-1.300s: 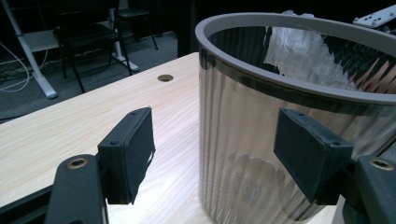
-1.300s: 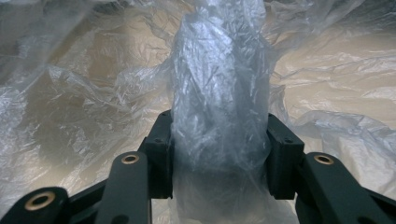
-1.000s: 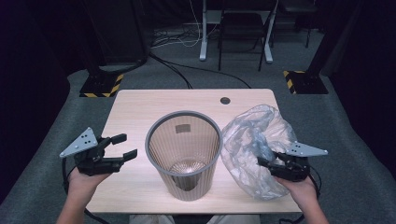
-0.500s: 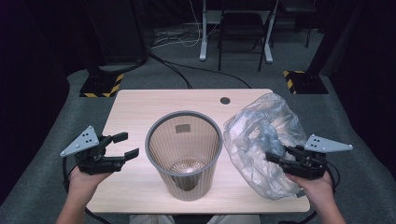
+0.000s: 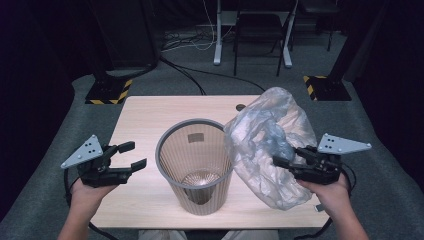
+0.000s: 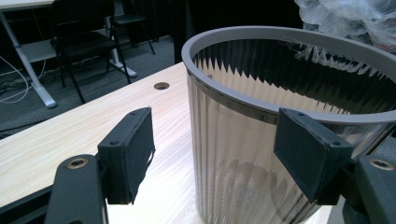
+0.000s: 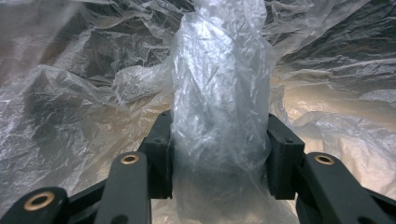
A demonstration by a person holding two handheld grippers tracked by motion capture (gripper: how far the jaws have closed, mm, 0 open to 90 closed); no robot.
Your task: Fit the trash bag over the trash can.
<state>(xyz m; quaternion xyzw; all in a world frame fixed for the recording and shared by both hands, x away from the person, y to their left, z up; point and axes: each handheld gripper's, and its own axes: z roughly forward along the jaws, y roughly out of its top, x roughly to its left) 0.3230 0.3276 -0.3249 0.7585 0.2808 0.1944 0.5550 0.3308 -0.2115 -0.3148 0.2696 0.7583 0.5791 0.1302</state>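
Two pads [image 7: 161, 154] pinch bunched plastic bag [image 7: 219, 93] — right gripper view's close-up.

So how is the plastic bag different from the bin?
The plastic bag is soft, crinkled and shapeless; the bin is stiff, round and ribbed. The bag is held in the right gripper, its jaws pinching a fold; the bin stands upright on the table, untouched. Both are see-through.

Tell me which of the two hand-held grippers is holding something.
The right hand-held gripper: its jaws pinch a fold of the clear plastic bag. The left hand-held gripper is open beside the bin.
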